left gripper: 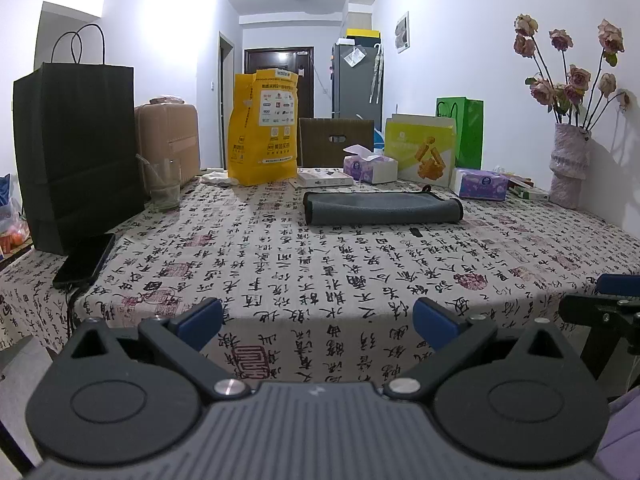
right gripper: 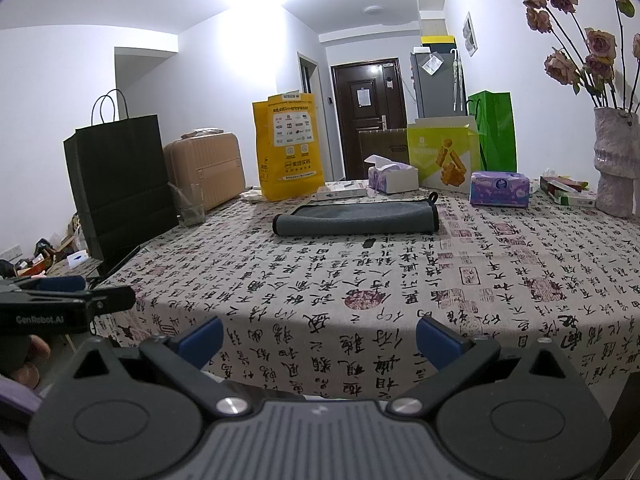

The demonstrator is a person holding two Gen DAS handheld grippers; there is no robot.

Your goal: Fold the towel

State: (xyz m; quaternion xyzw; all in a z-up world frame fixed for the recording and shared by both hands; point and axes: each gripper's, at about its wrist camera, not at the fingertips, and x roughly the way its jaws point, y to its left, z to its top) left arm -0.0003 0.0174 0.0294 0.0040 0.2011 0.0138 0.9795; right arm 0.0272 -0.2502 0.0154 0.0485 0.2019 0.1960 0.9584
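Observation:
A grey towel (left gripper: 382, 208) with a dark border lies folded into a long flat strip across the far middle of the table; it also shows in the right wrist view (right gripper: 356, 218). A small loop sticks up at its far right corner. My left gripper (left gripper: 318, 322) is open and empty, held at the table's near edge, far short of the towel. My right gripper (right gripper: 318, 336) is open and empty too, also at the near edge. Each gripper shows at the side of the other's view: the right one (left gripper: 612, 304) and the left one (right gripper: 60, 306).
A calligraphy-print cloth covers the table (left gripper: 320, 264). A black paper bag (left gripper: 76, 148), a phone (left gripper: 86, 258) and a glass (left gripper: 162, 186) stand at the left. A yellow bag (left gripper: 264, 128), tissue boxes (left gripper: 370, 166), a snack box (left gripper: 420, 148) and a vase (left gripper: 568, 164) line the back.

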